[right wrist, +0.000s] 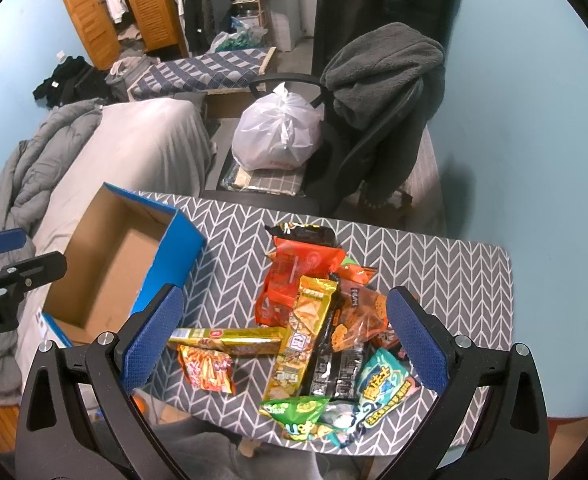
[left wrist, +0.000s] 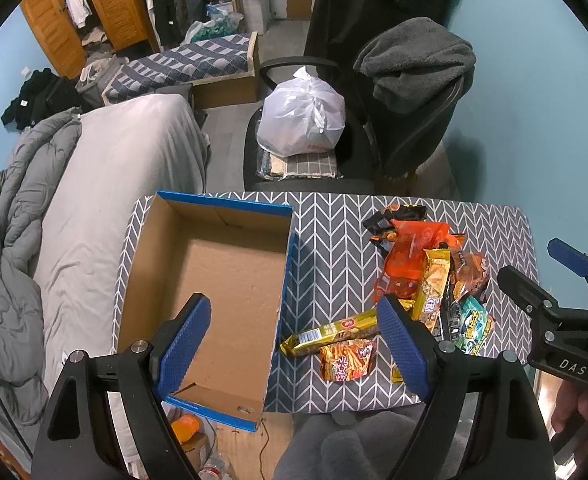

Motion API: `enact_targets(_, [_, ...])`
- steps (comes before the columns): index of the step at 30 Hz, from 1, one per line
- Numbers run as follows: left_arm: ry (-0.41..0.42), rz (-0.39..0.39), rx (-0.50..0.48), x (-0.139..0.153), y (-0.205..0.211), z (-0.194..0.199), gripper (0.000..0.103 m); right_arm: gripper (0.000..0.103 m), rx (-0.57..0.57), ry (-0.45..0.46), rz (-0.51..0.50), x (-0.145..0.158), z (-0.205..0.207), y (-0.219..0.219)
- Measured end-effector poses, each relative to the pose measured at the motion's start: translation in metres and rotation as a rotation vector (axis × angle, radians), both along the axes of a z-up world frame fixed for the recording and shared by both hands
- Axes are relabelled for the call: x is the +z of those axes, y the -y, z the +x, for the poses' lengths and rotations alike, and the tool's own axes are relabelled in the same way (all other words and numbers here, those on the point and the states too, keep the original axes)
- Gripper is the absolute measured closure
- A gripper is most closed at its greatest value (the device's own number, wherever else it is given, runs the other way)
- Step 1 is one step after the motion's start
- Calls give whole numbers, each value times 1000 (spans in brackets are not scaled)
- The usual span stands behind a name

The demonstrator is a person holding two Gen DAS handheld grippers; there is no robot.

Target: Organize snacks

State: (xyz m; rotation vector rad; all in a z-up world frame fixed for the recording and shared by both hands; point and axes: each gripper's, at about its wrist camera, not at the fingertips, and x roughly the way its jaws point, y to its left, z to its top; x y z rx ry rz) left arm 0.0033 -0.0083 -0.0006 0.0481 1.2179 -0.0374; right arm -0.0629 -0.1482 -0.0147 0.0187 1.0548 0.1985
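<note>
Both of our hand-held grippers hover above the tabletop (right wrist: 434, 256), jaws spread wide, nothing between them.

Left hand-held gripper (left wrist: 294, 344): the open cardboard box (left wrist: 229, 280) lies under its left finger (left wrist: 185, 344), empty, long axis running straight away from us. Its blue rim sits close to the tabletop's left and far edges; its near end overhangs the near edge.

A long gold packet (left wrist: 334, 330) lies between the fingers, long axis crosswise, near end pointing at the box wall and close to it. A small orange-red stick-snack bag (left wrist: 348, 360) sits just beside it on the near side.

Right hand-held gripper (right wrist: 285, 344): the snack pile spreads ahead between the fingers. The orange pouch (right wrist: 294, 280) and a yellow cracker packet (right wrist: 304, 328) run lengthwise away from us; a black packet (right wrist: 330, 364) lies alongside. The green bag (right wrist: 298, 416) and teal bag (right wrist: 382, 384) lie nearest, close to the near edge.

Bare patterned cloth is open between pile and box, and beyond the right finger (right wrist: 418, 344) out to the right edge.
</note>
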Motion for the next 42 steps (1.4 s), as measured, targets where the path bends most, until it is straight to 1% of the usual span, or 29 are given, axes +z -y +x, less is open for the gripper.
enact_targets(31, [-6,-3,-14,-2,3,-2,17,2,7,-4,0,0,2,-3])
enact_targets(42, [-4,-6,-27,0,8,-10,17,2,1,-8,-1,-1,2,-3])
